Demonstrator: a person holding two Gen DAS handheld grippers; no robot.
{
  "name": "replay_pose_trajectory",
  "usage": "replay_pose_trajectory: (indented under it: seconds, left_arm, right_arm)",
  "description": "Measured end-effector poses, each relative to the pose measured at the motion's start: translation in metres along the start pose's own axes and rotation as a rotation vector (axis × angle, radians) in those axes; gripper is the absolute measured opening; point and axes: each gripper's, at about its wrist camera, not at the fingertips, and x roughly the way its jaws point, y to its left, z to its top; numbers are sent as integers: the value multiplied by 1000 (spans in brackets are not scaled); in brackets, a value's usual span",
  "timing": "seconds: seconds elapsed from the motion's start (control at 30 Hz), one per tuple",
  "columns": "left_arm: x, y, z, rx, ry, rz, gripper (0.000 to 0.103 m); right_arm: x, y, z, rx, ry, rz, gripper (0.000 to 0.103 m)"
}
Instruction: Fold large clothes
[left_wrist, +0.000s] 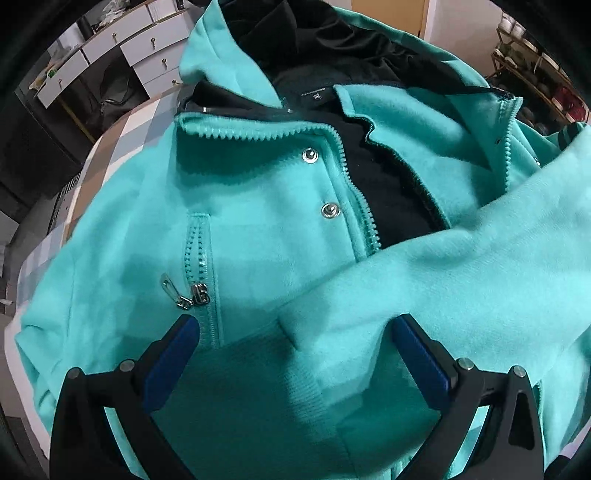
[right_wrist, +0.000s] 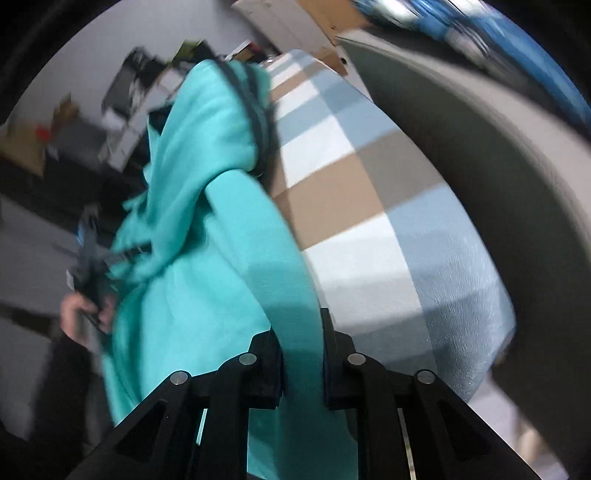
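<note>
Here the turquoise fleece jacket (left_wrist: 258, 229) lies spread on the checked bedcover (right_wrist: 351, 206). The left gripper (left_wrist: 295, 332) hovers with jaws wide above its hem, while the right gripper (right_wrist: 301, 354) pinches a jacket fold.

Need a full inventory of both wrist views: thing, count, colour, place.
jacket: one, turquoise with black lining, front unzipped, spread on the checked cover
sleeve: one, turquoise, laid across the jacket front
snap buttons: two, silver, beside the front zipper
pocket zipper: one, turquoise with silver pulls, on the chest
checked cover: one, blue, white and tan, under the jacket
drawer unit: one, white, background
left gripper: fingers open over the hem
right gripper: fingers shut on a fold of jacket
hand: one, at the jacket's far edge
</note>
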Motion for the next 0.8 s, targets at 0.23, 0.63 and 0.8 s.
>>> replay_pose_trajectory:
  seconds: [0.23, 0.63, 0.8]
  left_arm:
    - [-2, 5, -4, -16, -1, -30, 102]
    - [1, -4, -5, 20, -22, -67, 102]
    - [1, -4, -5, 39, -32, -86, 102]
  right_arm:
    - [-44, 33, 42, -176, -177, -164, 78]
    - [45, 128, 216, -21, -2, 246, 102]
    - [129, 121, 253, 131, 117, 55, 77]
